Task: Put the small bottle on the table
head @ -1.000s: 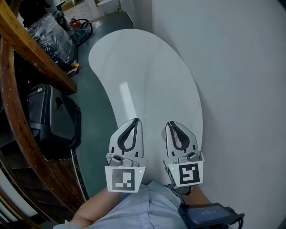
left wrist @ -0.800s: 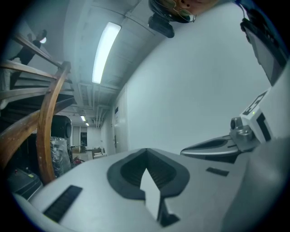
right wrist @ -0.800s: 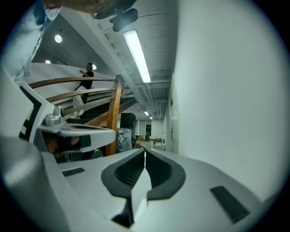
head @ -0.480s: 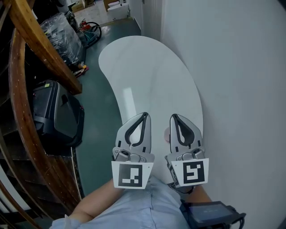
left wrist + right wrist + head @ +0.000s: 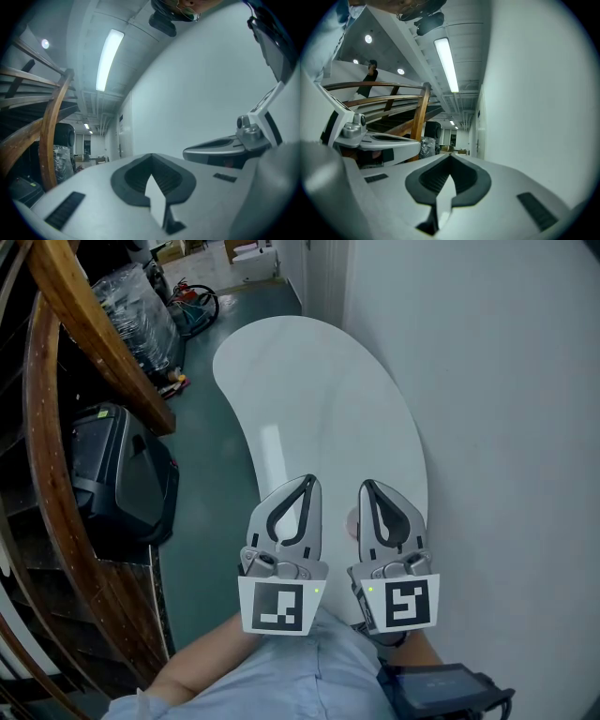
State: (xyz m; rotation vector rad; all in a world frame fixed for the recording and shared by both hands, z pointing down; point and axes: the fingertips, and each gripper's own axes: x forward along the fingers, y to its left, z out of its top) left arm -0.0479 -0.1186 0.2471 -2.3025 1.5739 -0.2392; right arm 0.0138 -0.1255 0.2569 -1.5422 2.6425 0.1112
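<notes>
Both grippers hover side by side over the near end of a white kidney-shaped table point(image 5: 309, 399). My left gripper point(image 5: 307, 480) is shut, its jaws meeting at the tip with nothing between them; the left gripper view point(image 5: 151, 155) shows the same. My right gripper point(image 5: 367, 485) is also shut and empty, as the right gripper view point(image 5: 450, 157) confirms. A small pinkish rounded thing point(image 5: 352, 521) peeks out between the two grippers, mostly hidden by the right one. I cannot tell whether it is the small bottle.
A white wall point(image 5: 506, 427) runs along the table's right side. A black case point(image 5: 112, 474) stands on the green floor point(image 5: 211, 493) to the left, under a curved wooden handrail point(image 5: 94, 324). Wrapped goods and cables point(image 5: 150, 306) lie beyond.
Both grippers have moved a little forward over the table's near end. The pinkish thing between them has come into view. The jaws stay together.
</notes>
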